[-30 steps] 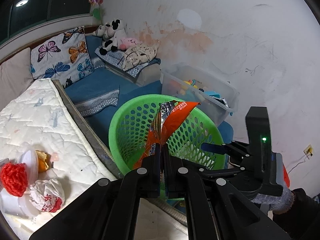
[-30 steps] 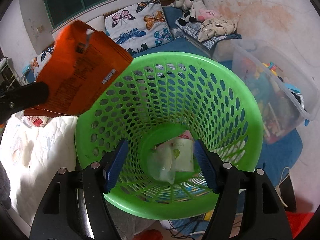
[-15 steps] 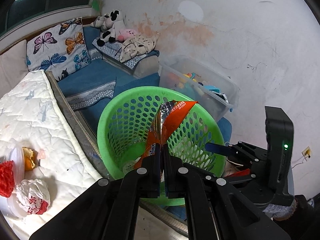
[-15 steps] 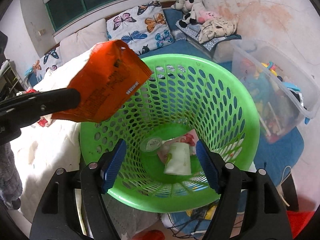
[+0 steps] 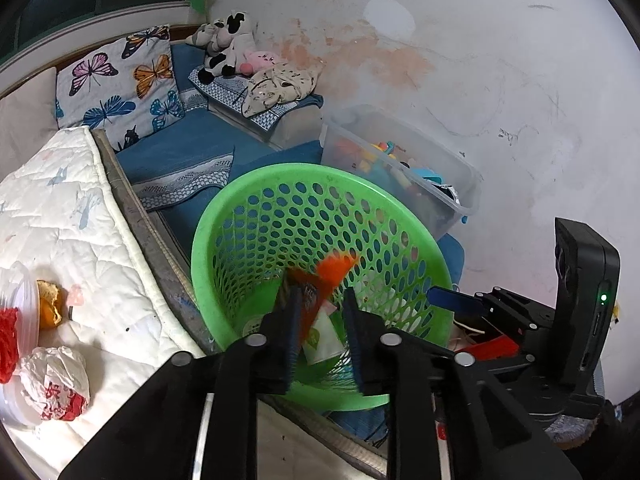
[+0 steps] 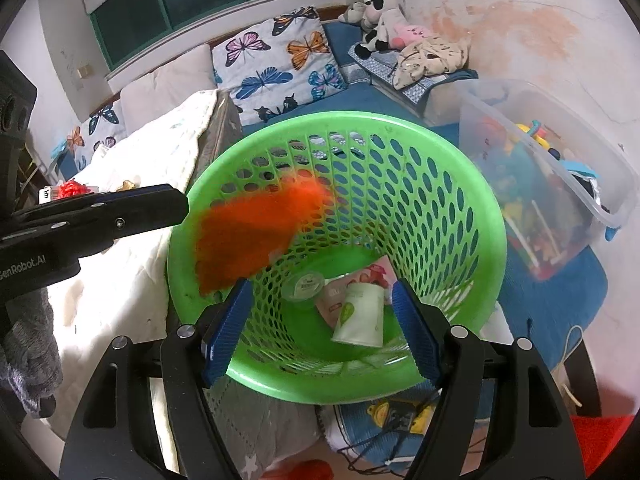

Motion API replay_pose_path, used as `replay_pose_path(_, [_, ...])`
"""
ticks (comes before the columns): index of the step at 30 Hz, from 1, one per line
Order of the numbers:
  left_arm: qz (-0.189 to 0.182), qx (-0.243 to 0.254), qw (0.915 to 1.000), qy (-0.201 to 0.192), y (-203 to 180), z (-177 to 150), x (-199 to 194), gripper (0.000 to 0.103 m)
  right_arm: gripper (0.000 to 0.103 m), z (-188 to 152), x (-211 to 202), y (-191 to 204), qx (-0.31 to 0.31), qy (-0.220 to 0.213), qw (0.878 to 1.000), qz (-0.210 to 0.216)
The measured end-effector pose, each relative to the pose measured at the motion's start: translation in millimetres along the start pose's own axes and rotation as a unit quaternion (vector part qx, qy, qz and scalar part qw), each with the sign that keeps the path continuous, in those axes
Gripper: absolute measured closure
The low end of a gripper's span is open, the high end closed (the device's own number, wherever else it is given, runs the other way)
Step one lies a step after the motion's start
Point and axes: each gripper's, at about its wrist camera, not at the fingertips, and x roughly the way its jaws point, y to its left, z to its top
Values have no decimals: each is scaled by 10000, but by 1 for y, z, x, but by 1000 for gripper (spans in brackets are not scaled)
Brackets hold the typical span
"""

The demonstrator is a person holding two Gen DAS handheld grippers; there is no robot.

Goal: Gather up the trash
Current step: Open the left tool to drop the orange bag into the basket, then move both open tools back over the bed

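My left gripper [image 5: 320,334] sits above the near rim of the green basket [image 5: 256,184], its jaws parted with a clear gap between the pads and nothing clamped. The orange snack wrapper [image 6: 256,228] appears motion-blurred and free of both pads, inside the basket mouth against the left inner wall; from the left wrist view it shows just beyond the fingertips, over the basket interior. My right gripper [image 6: 320,324] is spread wide and empty, its blue pads straddling the near rim of the basket. On the basket floor I read a white paper cup [image 6: 360,314] lying on its side, a pink packet [image 6: 372,276] partly under it, and a round clear lid [image 6: 303,285] beside them. On the white quilt [image 5: 72,216] to the left lie a crumpled white-and-red wrapper [image 5: 58,384] and an orange peel [image 5: 50,304]. A clear toy bin [image 6: 560,200] stands just beyond the basket.
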Motion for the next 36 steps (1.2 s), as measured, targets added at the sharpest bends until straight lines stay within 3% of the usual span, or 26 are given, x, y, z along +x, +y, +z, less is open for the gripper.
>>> replay_pose_path(6, [92, -99, 9999, -89, 6, -5, -12, 65, 30, -2, -5, 3, 15, -27, 10000, 54])
replay_pose_path(10, [299, -91, 9993, -194, 12, -13, -27, 64, 29, -4, -11, 9, 3, -78, 9999, 126])
replay_pose_path(20, [827, -354, 9945, -536, 41, -44, -82, 48, 27, -2, -19, 36, -131, -149, 9992, 346])
replay_pose_path(27, [1263, -466, 9884, -701, 62, -70, -117, 30, 25, -1, -21, 58, -295, -174, 9982, 496])
replay_pose_path(36, [1793, -783, 9771, -840, 100, -117, -159, 29, 23, -1, -22, 88, -523, -168, 9957, 745])
